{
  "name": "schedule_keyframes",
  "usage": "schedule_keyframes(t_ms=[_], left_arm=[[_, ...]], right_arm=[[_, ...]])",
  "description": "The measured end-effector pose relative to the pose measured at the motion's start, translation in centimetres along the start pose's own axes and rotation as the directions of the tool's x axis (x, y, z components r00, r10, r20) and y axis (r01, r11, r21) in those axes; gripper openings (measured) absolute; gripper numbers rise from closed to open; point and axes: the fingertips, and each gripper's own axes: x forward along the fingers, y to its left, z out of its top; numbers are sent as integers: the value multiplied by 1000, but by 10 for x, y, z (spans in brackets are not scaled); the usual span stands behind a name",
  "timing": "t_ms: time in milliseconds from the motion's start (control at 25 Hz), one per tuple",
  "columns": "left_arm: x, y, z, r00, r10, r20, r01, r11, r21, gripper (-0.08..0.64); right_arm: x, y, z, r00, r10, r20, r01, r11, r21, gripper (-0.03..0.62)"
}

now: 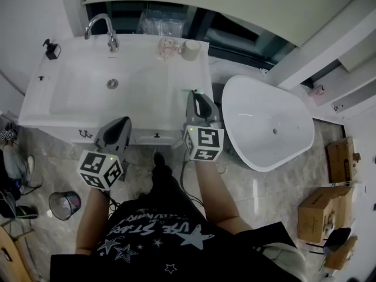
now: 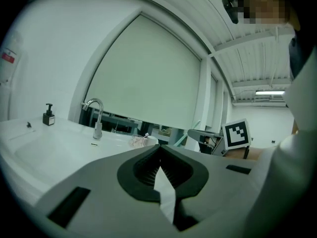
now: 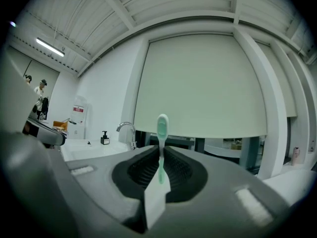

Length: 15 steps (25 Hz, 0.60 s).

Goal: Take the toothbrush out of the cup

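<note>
A mint-green toothbrush stands upright between the pads of my right gripper, which is shut on its handle, head uppermost. In the head view this gripper hovers over the right end of the white sink counter, in front of the beige cup at the counter's back edge and well apart from it. The toothbrush's green tip just shows past the jaws. My left gripper hangs at the counter's front edge; its jaws are shut with nothing between them.
A chrome faucet and a black soap dispenser stand at the back of the sink. A white oval tub lies to the right. On the floor are a small bin at the left and cardboard boxes at the right.
</note>
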Motion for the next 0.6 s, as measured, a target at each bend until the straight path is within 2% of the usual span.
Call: schedule_keyframes(t_ms=[280, 600], left_arm=[[-62, -19, -13, 1000, -19, -3, 19, 1000, -11, 6], [-103, -55, -34, 996, -85, -16, 85, 996, -9, 6]], right_arm=[[-65, 35, -1, 1000, -8, -15, 8, 1000, 5, 28], [-141, 49, -6, 998, -50, -31, 50, 999, -8, 28]])
